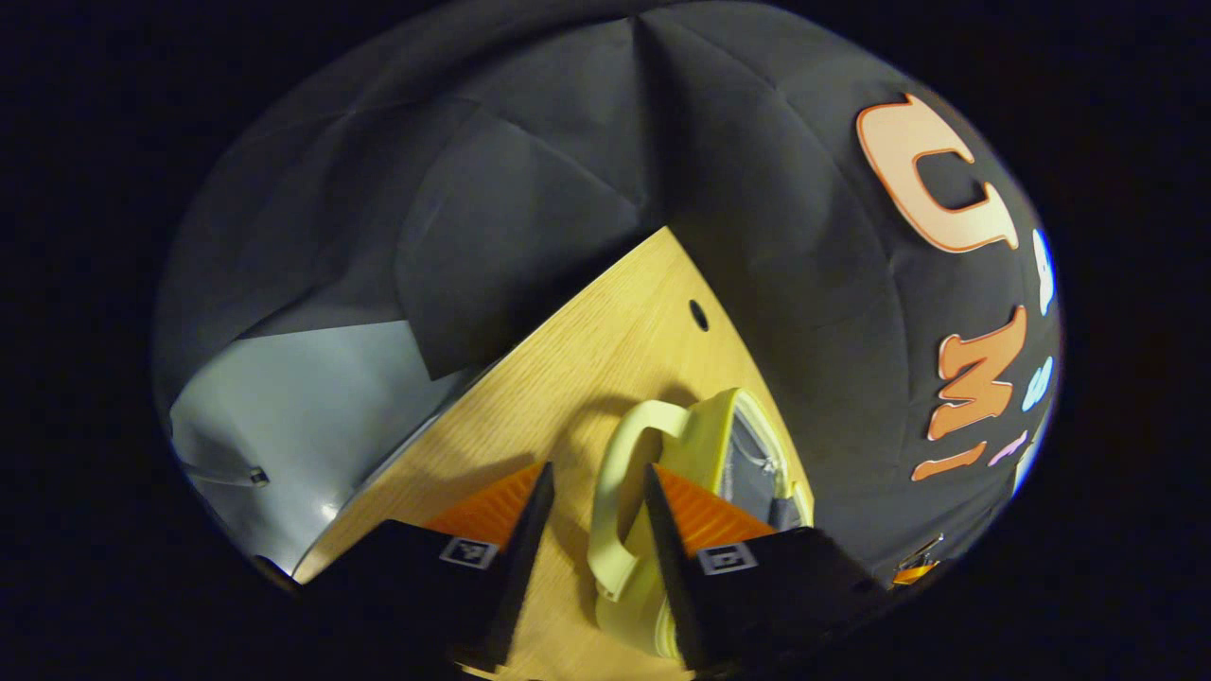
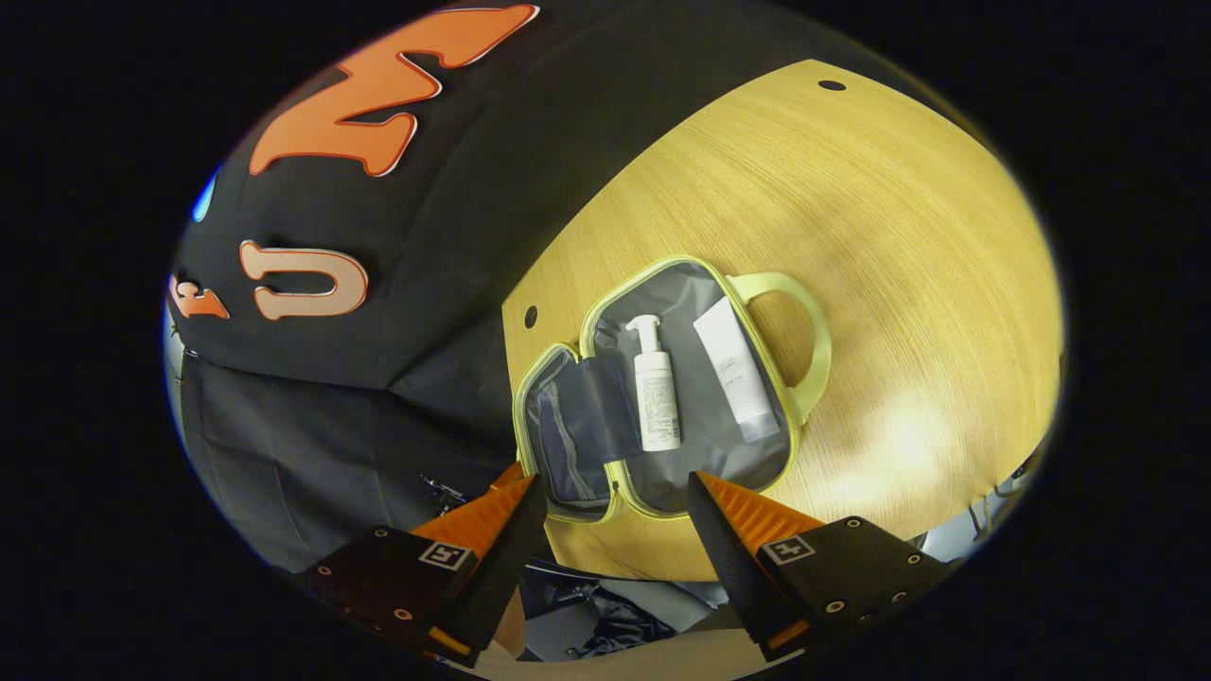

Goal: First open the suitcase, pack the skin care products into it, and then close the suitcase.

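Two white skin care containers, a pump bottle (image 2: 656, 388) and a squeeze tube (image 2: 733, 371), already lie in the open yellow-trimmed, grey-lined suitcase (image 2: 705, 468) on the wooden table (image 2: 899, 236), so closing is what remains. Your left gripper (image 1: 588, 492) stands wide around the pale yellow handle (image 1: 615, 492) without pinching it; your right gripper (image 2: 615, 497) hovers wide and empty. Fold the flap half over squarely.

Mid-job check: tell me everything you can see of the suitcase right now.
The suitcase is a small pale yellow-green zip case, lying open and flat on the wooden table. Its lining looks like grey fabric; the smaller flap has a dark pocket. A white pump bottle and a white tube lie side by side in the larger half. Its looped handle sits between the left hand-held gripper fingers, untouched as far as I can tell.
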A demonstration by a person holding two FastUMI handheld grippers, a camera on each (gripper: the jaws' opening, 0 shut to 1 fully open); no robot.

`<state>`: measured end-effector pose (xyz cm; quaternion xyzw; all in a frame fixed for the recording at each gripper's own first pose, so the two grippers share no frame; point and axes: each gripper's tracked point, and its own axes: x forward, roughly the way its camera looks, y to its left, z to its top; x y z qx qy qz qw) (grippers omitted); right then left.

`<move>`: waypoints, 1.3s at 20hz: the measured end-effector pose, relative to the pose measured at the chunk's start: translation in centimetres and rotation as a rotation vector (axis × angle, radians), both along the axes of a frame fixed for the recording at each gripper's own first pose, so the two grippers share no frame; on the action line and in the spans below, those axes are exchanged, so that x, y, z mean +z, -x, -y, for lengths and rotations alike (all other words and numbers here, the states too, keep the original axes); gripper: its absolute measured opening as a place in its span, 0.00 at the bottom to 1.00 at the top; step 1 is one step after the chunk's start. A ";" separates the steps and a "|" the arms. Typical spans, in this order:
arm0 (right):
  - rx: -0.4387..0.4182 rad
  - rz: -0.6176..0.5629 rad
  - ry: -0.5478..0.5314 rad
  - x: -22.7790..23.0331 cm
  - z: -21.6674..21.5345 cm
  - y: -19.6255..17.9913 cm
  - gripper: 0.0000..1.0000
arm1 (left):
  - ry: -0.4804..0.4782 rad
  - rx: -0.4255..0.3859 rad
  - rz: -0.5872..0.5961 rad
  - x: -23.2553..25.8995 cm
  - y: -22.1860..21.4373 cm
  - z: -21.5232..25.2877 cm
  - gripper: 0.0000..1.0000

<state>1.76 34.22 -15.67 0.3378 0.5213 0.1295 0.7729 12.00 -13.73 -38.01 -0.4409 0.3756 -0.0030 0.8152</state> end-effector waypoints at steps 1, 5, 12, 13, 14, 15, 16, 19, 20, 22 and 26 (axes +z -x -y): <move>-0.006 0.003 -0.004 -0.1 0.0 0.0 0.95 | 0.008 -0.003 0.004 0.2 -0.3 0.4 0.43; -0.018 0.009 -0.009 -0.2 0.6 0.1 0.95 | -0.104 -0.034 -0.027 1.1 0.0 0.6 0.14; -0.035 0.039 -0.059 0.6 2.9 0.3 0.95 | -0.237 -0.110 0.100 12.3 0.0 1.8 0.09; -0.037 0.044 -0.068 0.6 3.3 0.3 0.95 | -0.236 -0.117 0.130 14.7 0.0 2.4 0.08; -0.039 0.047 -0.082 0.7 3.8 0.2 0.95 | -0.239 -0.128 0.162 17.0 0.2 3.4 0.08; -0.039 0.050 -0.095 0.9 4.3 0.3 0.95 | -0.249 -0.141 0.193 19.1 0.5 4.6 0.08; -0.038 0.053 -0.106 1.1 5.0 0.3 0.95 | -0.262 -0.153 0.221 21.4 0.9 5.9 0.10; -0.037 0.070 -0.138 1.9 7.5 -0.2 0.95 | -0.285 -0.193 0.289 27.2 1.6 10.5 0.08; -0.038 0.080 -0.148 2.2 8.5 -0.4 0.95 | -0.289 -0.211 0.307 28.8 2.0 12.4 0.08; -0.039 0.095 -0.161 2.8 10.8 -0.5 0.95 | -0.298 -0.253 0.340 31.7 2.1 17.0 0.08; -0.057 0.105 -0.178 3.3 16.2 -0.3 0.95 | -0.329 -0.327 0.381 33.8 2.0 26.8 0.08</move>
